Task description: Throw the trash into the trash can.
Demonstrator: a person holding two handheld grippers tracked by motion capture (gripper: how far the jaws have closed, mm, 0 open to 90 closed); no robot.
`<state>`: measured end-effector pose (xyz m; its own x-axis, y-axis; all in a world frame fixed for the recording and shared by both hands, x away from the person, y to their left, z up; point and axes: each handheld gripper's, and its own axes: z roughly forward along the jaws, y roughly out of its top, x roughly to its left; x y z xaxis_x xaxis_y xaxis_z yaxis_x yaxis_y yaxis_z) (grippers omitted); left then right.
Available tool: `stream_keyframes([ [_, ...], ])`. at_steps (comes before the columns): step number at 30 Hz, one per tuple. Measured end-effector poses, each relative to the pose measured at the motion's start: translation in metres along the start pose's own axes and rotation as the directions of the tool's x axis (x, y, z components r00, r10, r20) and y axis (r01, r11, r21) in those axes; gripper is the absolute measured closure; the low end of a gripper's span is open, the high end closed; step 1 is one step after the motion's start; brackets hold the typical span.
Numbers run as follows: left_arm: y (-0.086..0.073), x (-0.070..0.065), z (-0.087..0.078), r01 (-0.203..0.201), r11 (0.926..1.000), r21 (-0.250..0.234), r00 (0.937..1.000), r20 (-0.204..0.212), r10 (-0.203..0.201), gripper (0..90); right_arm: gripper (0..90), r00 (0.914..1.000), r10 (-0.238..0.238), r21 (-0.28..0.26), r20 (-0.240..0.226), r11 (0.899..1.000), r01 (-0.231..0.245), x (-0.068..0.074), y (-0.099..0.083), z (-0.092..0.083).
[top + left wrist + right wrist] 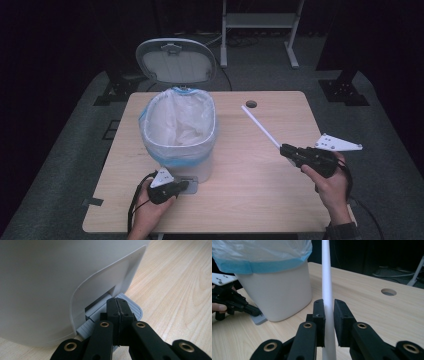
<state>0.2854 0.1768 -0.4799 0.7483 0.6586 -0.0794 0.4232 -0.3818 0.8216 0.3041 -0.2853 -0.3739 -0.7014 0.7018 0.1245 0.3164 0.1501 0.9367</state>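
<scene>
A white pedal bin (pixel 201 169) stands at the table's left, lined with a white bag (pixel 177 122) that has a blue hem. Its lid (pixel 175 61) is tipped up and back. My left gripper (pixel 185 186) is shut with nothing between the jaws, and its tips rest on the grey pedal (pixel 194 188) at the bin's foot. In the left gripper view the closed tips (pixel 117 307) lie on the ribbed pedal (pixel 135 307) under the bin wall (pixel 50 277). My right gripper (pixel 286 149) is shut on a long white rod (pixel 260 125), lifted over the table's right side. The rod (pixel 326 270) runs up between the pads.
A round cable hole (pixel 251 104) sits in the wooden table (pixel 250 200) near its far edge. Behind the table, a pale metal frame (pixel 260 20) and black stand feet (pixel 345 92) rest on the grey floor. The right gripper view shows the left gripper (pixel 258 312) at the bin's base.
</scene>
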Motion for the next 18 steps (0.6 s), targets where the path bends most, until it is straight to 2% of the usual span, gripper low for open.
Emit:
stream_keyframes([
  [18,0.0,0.0,0.0,0.003,1.0,0.003,1.0,0.0,-0.003,89.8,79.5,0.999,-0.015,-0.065,-0.041,0.998,0.013,0.0,0.03,-0.013],
])
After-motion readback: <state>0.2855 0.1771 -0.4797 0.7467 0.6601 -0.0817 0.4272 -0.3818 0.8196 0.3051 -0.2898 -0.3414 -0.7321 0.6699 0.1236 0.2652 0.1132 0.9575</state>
